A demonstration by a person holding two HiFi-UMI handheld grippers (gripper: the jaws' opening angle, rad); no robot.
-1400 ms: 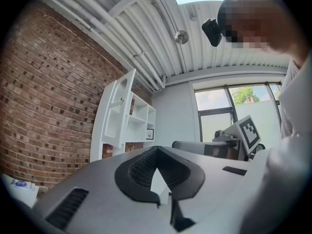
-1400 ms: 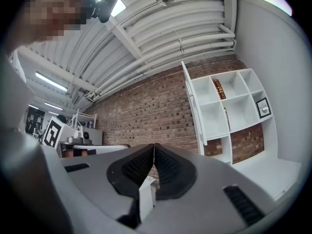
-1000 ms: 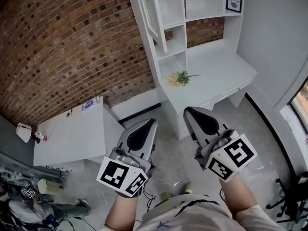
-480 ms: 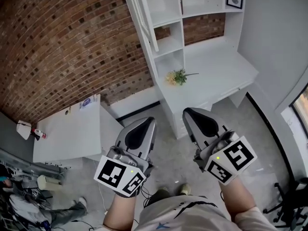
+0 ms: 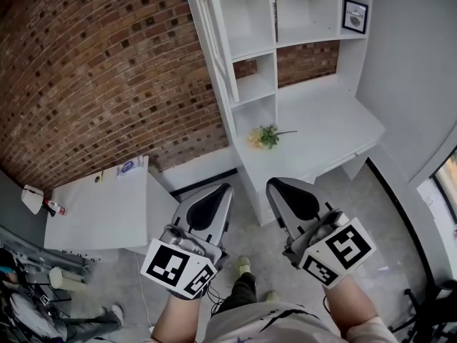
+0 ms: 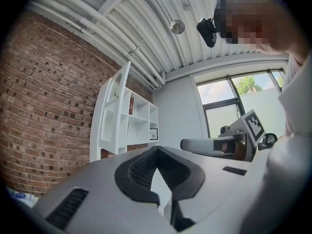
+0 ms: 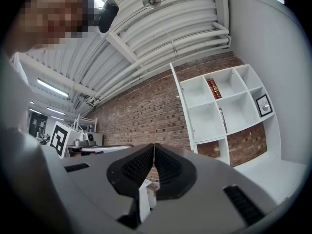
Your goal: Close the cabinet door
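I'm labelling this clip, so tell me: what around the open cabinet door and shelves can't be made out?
Cabinet door: its top is cut off by the head view's upper edge.
Framed picture: print too small in every view.
Book: spine lettering too small, right gripper view.
Sticker on the side table: too small to read, head view.

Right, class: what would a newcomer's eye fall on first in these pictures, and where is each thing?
The left gripper and right gripper fill the lower middle of the head view, both shut and empty. Ahead, a tall white cabinet door stands open at the left edge of the shelf unit, beside the red brick wall. Yellow flowers lie on the white desk below.
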